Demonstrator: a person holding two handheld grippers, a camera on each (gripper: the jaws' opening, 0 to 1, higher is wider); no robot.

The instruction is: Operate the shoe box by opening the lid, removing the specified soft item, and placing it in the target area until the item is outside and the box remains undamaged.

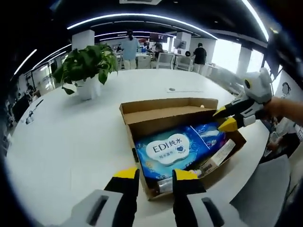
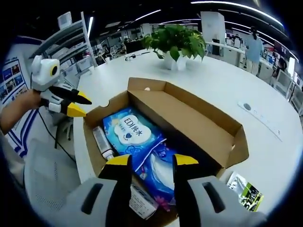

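left gripper (image 1: 156, 177) jaws parted, right gripper (image 2: 150, 163) jaws parted

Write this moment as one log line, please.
shoe box: lid open | blue wipes pack: inside | left gripper: open | right gripper: open

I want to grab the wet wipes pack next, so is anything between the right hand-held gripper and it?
Nothing visible: the box lid is folded open, and the wet wipes pack lies exposed just beyond the open right hand-held gripper.
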